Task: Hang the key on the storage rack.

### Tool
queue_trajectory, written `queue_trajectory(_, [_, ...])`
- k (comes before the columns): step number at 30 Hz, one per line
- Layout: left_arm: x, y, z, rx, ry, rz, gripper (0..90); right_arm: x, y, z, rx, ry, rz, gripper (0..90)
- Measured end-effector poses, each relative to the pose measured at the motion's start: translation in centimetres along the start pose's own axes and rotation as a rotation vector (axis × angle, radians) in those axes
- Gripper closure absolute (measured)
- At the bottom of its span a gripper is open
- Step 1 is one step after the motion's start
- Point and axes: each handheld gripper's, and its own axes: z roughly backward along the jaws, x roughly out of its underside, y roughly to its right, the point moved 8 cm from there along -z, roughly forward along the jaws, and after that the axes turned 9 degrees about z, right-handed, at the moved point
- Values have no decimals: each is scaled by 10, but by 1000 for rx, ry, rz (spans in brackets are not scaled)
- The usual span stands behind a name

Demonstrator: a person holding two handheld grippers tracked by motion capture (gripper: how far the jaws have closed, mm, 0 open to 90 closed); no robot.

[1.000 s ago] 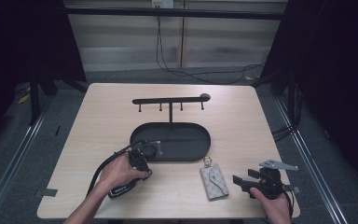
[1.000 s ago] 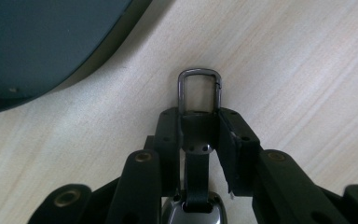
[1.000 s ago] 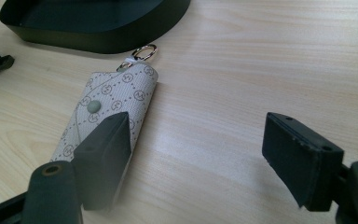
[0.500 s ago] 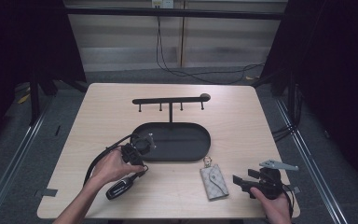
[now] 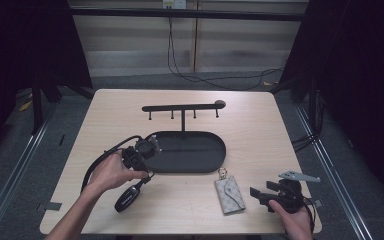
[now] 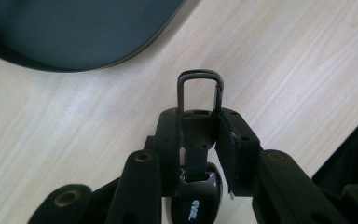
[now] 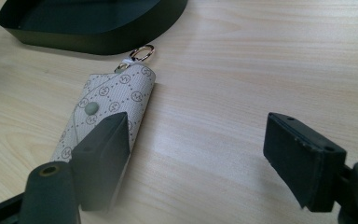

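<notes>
Left gripper [image 5: 141, 161] is clenching a glossy black car key fob [image 5: 127, 198] by its strap; in the left gripper view your jaws are pinching that strap, with its dark metal loop [image 6: 200, 91] sticking out past the tips and the fob body [image 6: 196, 200] hanging behind them. From the high view you are holding it over the pale wooden table [image 5: 260, 125], just off the left end of the black oval tray [image 5: 192, 150]. The fob is hanging low toward the tabletop; whether it is touching the wood I cannot tell.

Right gripper [image 5: 256, 195] is resting at the table's near right corner, jaws released and standing wide, gripping nothing. In the right gripper view one jaw is sitting just in front of the near end of the beige patterned key pouch [image 7: 109, 116], which is lying flat with its gold ring [image 7: 142, 51] pointing at the tray wall [image 7: 98, 42]. Contact between jaw and pouch is not clear.

Surroundings: black bar stand with four small hooks [image 5: 182, 107] is rising from the tray's far rim, well apart from both of your grippers. The pouch [image 5: 230, 194] is lying between your two grippers, near the tray's right end. Your left gripper's cable [image 5: 97, 162] is looping out over the table to the left of your hand.
</notes>
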Motion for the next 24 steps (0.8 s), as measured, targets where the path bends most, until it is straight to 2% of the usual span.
queue_trajectory(13, [2, -12, 24, -20, 70, 34, 707, 0, 2, -1, 5, -4, -14, 227])
queue_trajectory(14, [3, -13, 26, -15, 63, 28, 707, 0, 2, -1, 5, -5, -13, 227])
queue_trajectory(24, [4, -17, 44, -13, 116, 55, 708, 1, 2, -1, 7, -9, -14, 227])
